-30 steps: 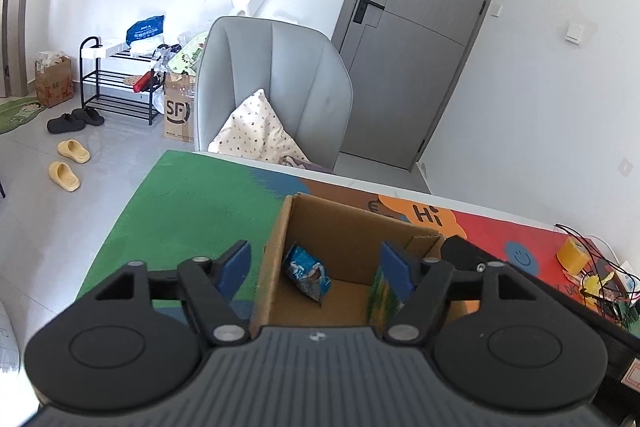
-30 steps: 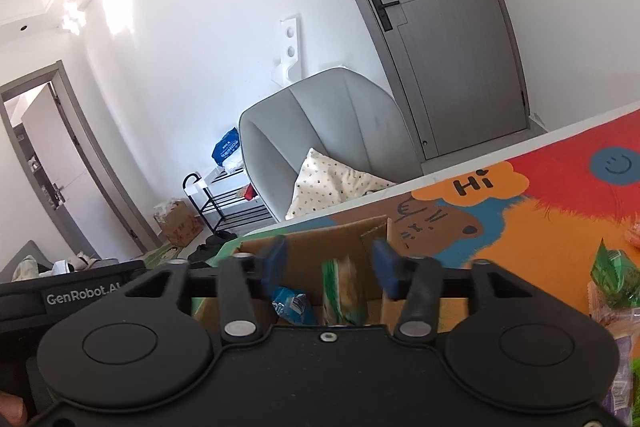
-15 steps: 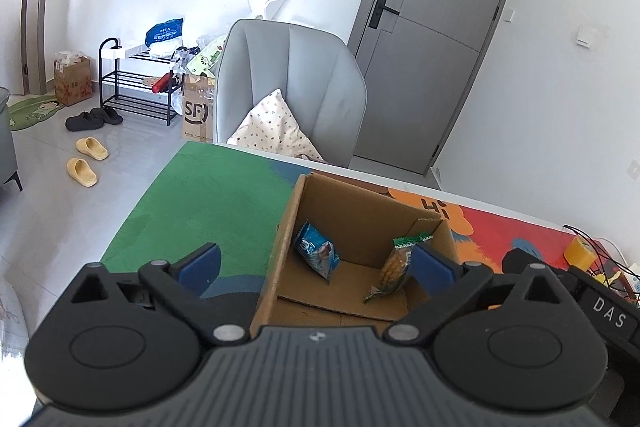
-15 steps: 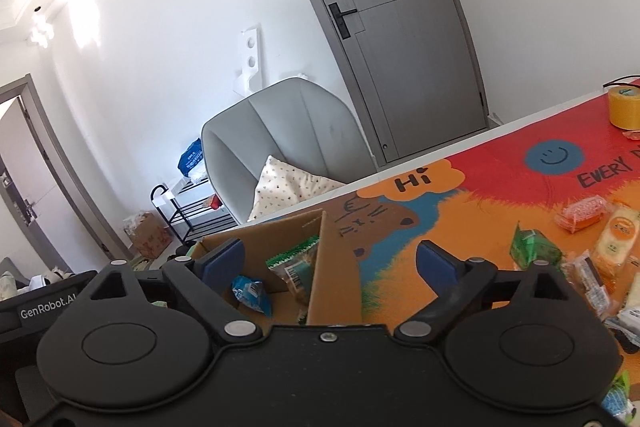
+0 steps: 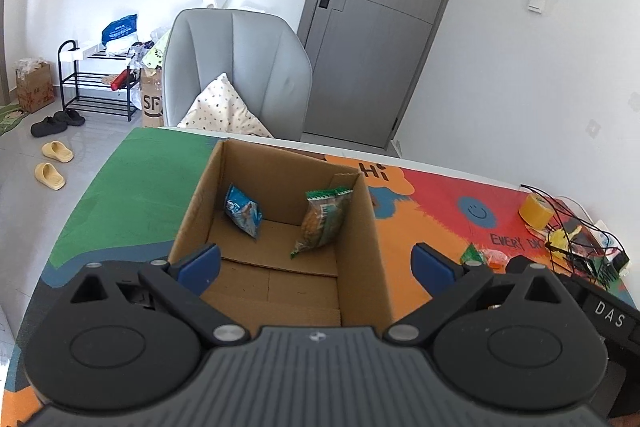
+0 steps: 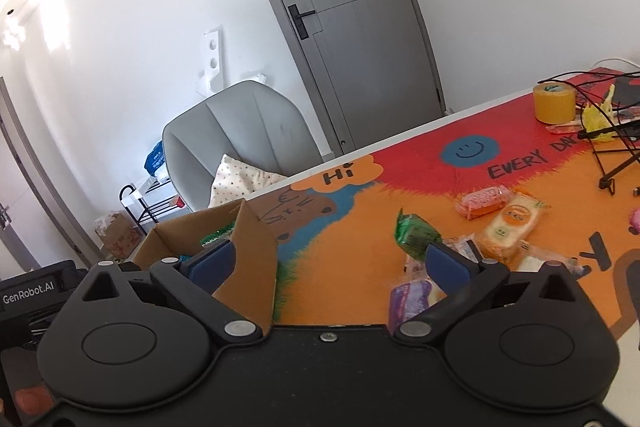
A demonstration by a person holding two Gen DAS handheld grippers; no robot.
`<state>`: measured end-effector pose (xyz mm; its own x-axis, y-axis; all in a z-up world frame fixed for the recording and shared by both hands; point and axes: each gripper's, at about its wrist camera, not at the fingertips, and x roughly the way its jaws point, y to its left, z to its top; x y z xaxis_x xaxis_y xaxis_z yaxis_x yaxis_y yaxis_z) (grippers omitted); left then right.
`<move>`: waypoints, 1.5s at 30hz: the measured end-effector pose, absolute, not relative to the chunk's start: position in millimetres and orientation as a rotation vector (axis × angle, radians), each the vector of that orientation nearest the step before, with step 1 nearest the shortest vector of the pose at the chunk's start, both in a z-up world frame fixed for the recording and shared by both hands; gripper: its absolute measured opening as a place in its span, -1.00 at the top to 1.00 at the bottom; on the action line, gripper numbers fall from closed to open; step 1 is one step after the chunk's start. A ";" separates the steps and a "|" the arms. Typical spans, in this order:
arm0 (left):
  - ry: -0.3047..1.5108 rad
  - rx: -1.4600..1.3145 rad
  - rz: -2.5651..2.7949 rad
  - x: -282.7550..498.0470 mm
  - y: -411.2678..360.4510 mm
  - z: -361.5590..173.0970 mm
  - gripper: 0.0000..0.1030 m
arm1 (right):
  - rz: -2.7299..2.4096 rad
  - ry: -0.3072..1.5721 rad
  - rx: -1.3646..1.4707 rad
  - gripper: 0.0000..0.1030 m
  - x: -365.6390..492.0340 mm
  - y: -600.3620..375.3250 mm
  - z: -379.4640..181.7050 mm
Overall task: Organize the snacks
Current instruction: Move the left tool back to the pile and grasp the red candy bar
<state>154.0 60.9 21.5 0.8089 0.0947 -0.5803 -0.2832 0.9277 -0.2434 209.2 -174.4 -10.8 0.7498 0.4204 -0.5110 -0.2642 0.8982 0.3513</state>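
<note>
Leaning in the cardboard box [image 5: 362, 227]: two snack packets [image 5: 323, 221] (apart).

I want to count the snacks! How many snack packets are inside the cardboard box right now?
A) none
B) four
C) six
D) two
D: the left wrist view looks down into the cardboard box and shows just a blue packet leaning on its left wall and a green-topped packet leaning on its right wall.
</note>
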 end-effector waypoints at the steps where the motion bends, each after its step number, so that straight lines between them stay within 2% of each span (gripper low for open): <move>1: 0.600 -0.323 0.194 153.4 57.0 21.5 -0.96 | 0.371 0.625 0.270 -1.00 208.3 -179.8 -11.7; 19: 0.661 -0.257 0.046 151.5 -4.4 10.4 -0.93 | 0.239 0.661 0.295 -0.99 190.5 -252.9 -26.6; 23: 0.665 -0.221 0.010 148.4 -24.4 8.2 -0.91 | 0.236 0.674 0.294 -0.94 186.3 -259.6 -32.8; 24: 0.668 -0.214 -0.002 148.0 -29.0 6.7 -0.90 | 0.237 0.679 0.296 -0.86 185.6 -260.9 -35.2; 25: 0.670 -0.206 -0.009 147.6 -33.9 4.8 -0.85 | 0.241 0.684 0.296 -0.77 185.0 -262.2 -37.7; 39: 0.738 -0.155 -0.017 156.3 -67.1 -33.9 -0.15 | 0.270 0.789 0.309 -0.24 186.1 -271.4 -81.3; 42: 0.749 -0.160 0.002 161.2 -69.1 -42.3 -0.03 | 0.272 0.809 0.293 -0.18 189.5 -268.4 -88.9; 45: 0.765 -0.164 0.026 167.8 -69.0 -49.5 0.00 | 0.295 0.833 0.289 -0.18 194.3 -264.8 -95.1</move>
